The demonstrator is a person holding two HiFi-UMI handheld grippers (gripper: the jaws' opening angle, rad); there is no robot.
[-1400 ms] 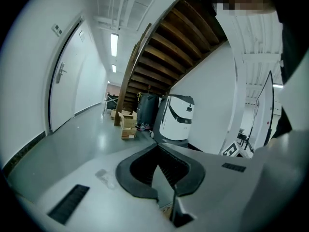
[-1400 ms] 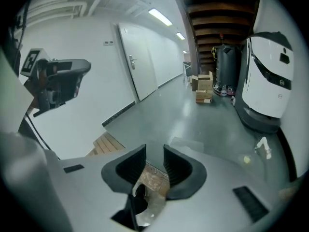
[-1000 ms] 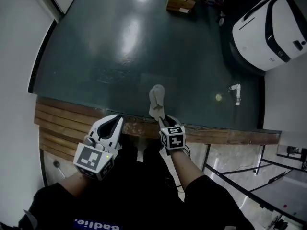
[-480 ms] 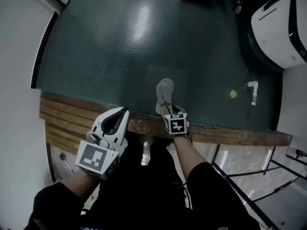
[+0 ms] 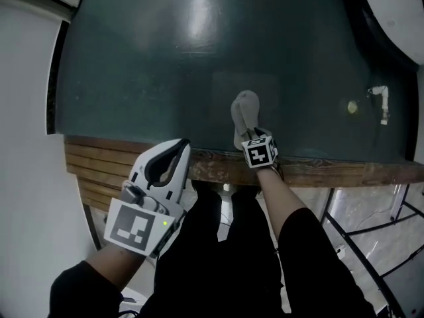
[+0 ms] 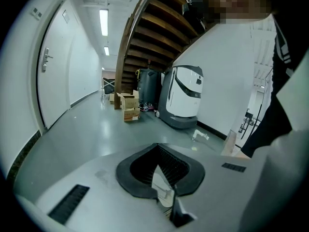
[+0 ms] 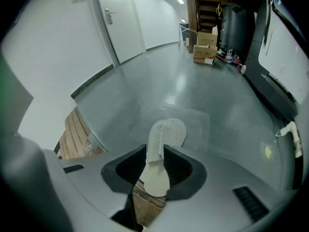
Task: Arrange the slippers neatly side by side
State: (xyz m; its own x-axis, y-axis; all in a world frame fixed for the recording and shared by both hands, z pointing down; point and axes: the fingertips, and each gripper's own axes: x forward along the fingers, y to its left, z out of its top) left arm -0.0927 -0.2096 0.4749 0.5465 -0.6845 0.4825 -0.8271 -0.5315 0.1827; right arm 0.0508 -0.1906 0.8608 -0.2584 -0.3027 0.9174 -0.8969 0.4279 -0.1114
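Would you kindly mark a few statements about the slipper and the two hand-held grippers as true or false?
1. The right hand-held gripper is clamped on a pale grey mesh slipper. True.
2. The left hand-held gripper holds a second slipper. False: its jaws are together with nothing between them, and no second slipper is in view.
3. The slipper lies flat on the brown wooden step. False: it is held out past the step's edge, over the dark green floor.
4. Brown cardboard boxes stand farther down the corridor. True.
5. The white machine is between the left jaws. False: it stands off by the wall.
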